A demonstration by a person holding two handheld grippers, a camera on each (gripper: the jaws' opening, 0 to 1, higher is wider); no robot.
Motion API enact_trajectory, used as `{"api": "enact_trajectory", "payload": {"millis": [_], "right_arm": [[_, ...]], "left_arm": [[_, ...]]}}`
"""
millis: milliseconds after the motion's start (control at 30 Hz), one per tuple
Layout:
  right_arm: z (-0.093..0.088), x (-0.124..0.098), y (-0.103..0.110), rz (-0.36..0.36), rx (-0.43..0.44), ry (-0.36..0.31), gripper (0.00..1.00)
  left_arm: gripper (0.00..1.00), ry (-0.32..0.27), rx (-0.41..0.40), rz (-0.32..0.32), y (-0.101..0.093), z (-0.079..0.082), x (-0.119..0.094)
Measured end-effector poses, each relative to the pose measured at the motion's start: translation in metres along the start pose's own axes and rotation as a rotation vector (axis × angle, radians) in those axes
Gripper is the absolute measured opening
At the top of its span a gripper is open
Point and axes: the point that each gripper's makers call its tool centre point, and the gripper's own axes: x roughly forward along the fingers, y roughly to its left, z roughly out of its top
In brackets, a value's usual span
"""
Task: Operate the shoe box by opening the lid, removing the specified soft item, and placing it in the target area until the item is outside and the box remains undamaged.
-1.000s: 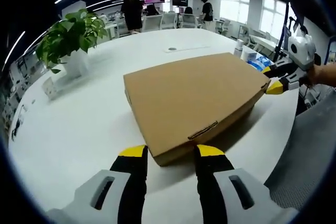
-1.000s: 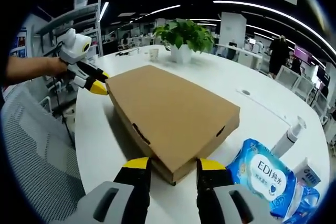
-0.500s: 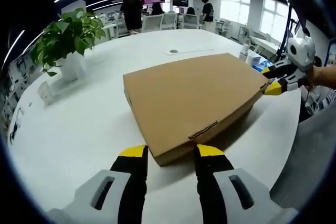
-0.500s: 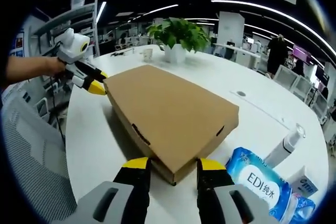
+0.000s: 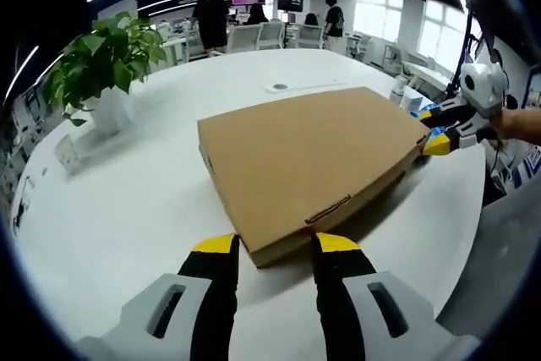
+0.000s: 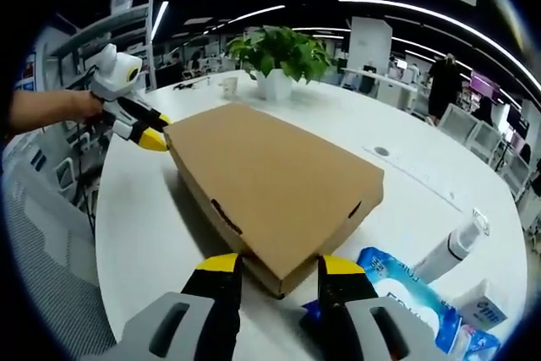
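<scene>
Your shoe box (image 5: pixel 308 158) lies flat on the white bench (image 5: pixel 127 209), lid down. Your left gripper (image 5: pixel 275 247) and right gripper (image 6: pixel 275 266) each straddle an opposite corner, fingers apart. Beside it lie a blue wipes pack (image 6: pixel 406 289), its print unreadable, a pump bottle (image 6: pixel 448 247) and a potted plant (image 6: pixel 275 61).

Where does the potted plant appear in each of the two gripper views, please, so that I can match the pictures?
Left gripper view: the potted plant stands at the upper left, on the white table, beyond the far left corner of the cardboard box.
Right gripper view: the potted plant stands at top centre, behind the box's far end.
Shared landmark: the closed cardboard box, with a tool at each of two opposite corners.
</scene>
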Motion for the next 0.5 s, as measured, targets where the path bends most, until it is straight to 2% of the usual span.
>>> {"api": "enact_trajectory", "payload": {"millis": [500], "right_arm": [[-0.0005, -0.0003, 0.0019, -0.012, 0.022, -0.005, 0.34]], "left_arm": [[0.35, 0.0, 0.003, -0.01, 0.0009, -0.0001, 0.0016]]}}
